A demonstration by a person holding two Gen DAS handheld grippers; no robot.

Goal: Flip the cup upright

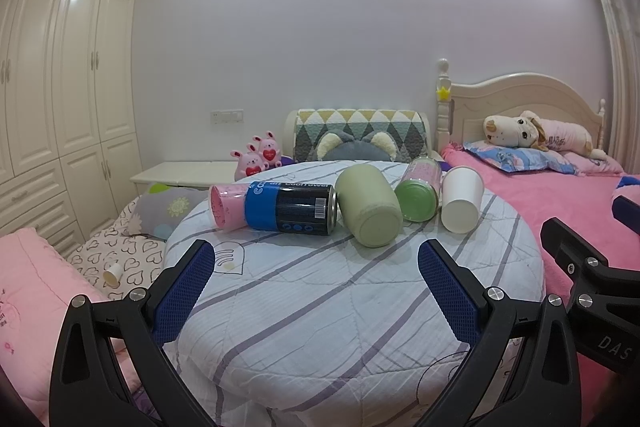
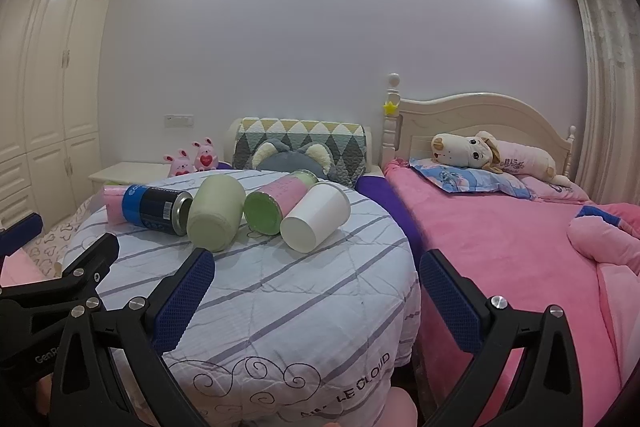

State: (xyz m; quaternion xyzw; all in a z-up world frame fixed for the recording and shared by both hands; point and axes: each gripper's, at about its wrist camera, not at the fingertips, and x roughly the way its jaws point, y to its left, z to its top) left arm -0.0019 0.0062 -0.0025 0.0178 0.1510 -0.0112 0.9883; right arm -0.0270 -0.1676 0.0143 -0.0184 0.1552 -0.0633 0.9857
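Note:
Several cups and cans lie on their sides in a row on a round table under a striped white quilt (image 1: 320, 307). From the left: a pink cup (image 1: 226, 205), a blue and black can (image 1: 290, 207), a pale green cup (image 1: 370, 205), a green and pink cup (image 1: 418, 193) and a white paper cup (image 1: 460, 199). In the right wrist view the white cup (image 2: 316, 217) lies nearest, beside the green and pink cup (image 2: 276, 205) and the pale green cup (image 2: 216, 213). My left gripper (image 1: 316, 259) and right gripper (image 2: 316, 269) are open, empty, short of the row.
A pink bed (image 2: 500, 239) with a plush dog (image 2: 476, 151) lies right of the table. A small paper cup (image 1: 113, 273) lies on the heart-print bedding at left. A chair back with a quilted cover (image 1: 360, 135) stands behind the table. Wardrobes (image 1: 60, 87) line the left wall.

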